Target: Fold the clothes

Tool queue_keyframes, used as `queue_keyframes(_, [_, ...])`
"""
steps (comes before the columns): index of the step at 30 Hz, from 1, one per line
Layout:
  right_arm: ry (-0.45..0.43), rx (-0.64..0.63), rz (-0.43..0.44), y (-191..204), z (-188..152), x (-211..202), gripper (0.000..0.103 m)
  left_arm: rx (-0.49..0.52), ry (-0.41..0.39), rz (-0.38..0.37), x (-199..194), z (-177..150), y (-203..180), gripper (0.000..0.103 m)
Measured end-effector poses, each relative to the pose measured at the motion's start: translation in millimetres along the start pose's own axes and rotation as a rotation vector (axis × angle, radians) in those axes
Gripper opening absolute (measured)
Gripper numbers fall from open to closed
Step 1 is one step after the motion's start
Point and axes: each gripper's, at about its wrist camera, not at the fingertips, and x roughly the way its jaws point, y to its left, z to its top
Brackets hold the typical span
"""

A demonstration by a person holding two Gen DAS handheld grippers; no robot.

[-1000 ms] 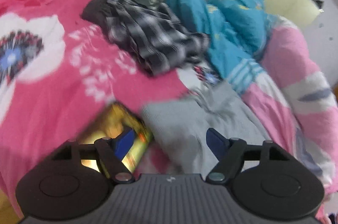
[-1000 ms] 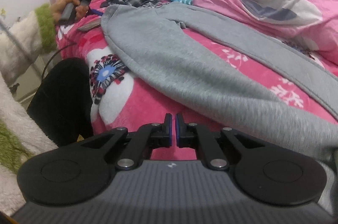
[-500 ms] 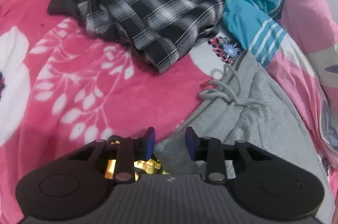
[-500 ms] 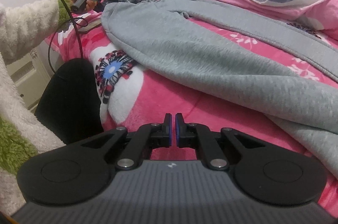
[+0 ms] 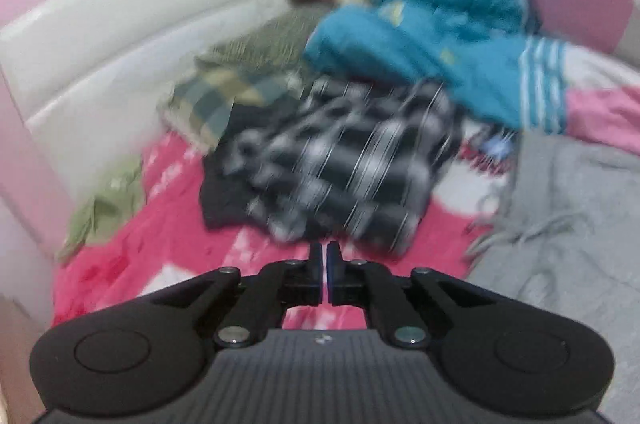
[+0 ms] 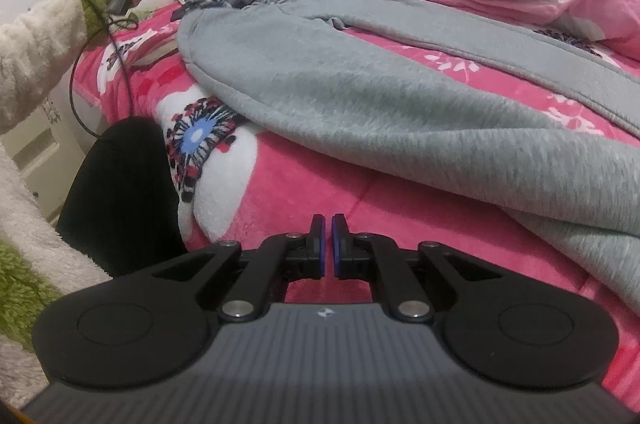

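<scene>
A large grey fleece garment (image 6: 380,96) lies spread over the pink flowered bed blanket (image 6: 280,192). The right gripper (image 6: 327,244), jaws pressed together and empty, hovers just off the garment's near hem. The left gripper (image 5: 324,266), jaws likewise closed on nothing, has the garment to its right and a black-and-white plaid shirt (image 5: 340,168) just beyond.

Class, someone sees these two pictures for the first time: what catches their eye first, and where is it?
A big grey garment sprawls across the bright pink flowered blanket, filling the middle of the right view. In the left view, a crumpled black-and-white plaid shirt lies just beyond the shut left tool, with a teal garment heaped behind it.
</scene>
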Motion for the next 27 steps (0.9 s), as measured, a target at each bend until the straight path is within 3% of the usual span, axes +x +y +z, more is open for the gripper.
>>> queue_keyframes(1, [-0.002,0.005,0.0,-0.7,-0.7,0.2,0.003,-0.044,0.017,-0.044,0.1,-1.7,6.3,0.007])
queue_keyframes(3, [-0.008,0.012,-0.001,-1.3,-2.1,-1.6,0.003,-0.135,0.044,-0.16,-4.1,-4.1,16.9,0.028])
queue_keyframes(5, [-0.011,0.019,-0.003,-2.0,-3.6,-3.6,0.003,-0.249,0.106,-0.3,-8.6,-10.4,25.6,0.043])
queue_keyframes(7, [-0.012,0.028,-0.004,-3.0,-5.3,-5.2,0.003,-0.355,0.169,-0.436,-13.9,-19.0,32.2,0.047])
queue_keyframes(9, [-0.017,0.034,-0.007,-4.0,-6.7,-6.5,0.003,-0.379,0.216,-0.534,-18.7,-26.5,29.1,0.049])
queue_keyframes(14, [-0.03,0.057,0.007,-4.9,-10.2,-4.9,0.005,-0.332,0.323,-0.53,-10.7,-36.4,5.8,0.049])
queue_keyframes(18, [-0.044,0.044,0.012,-3.7,-11.7,-8.2,0.007,-0.411,0.367,-0.566,4.7,-40.7,-6.8,0.047])
queue_keyframes(20, [-0.054,0.055,0.009,-4.9,-13.8,-11.4,0.008,-0.438,0.34,-0.555,8.0,-40.9,-11.2,0.045])
queue_keyframes(22, [-0.058,0.069,0.001,-7.2,-16.7,-14.0,0.008,-0.421,0.301,-0.529,8.5,-38.8,-19.9,0.035])
queue_keyframes(24, [-0.059,0.085,-0.005,-9.5,-20.0,-15.8,0.008,-0.353,0.238,-0.479,-0.1,-36.3,-30.5,0.01])
queue_keyframes(27, [-0.06,0.108,-0.004,-12.9,-22.7,-16.4,0.009,-0.178,0.049,-0.39,-41.8,-29.6,-49.3,0.007])
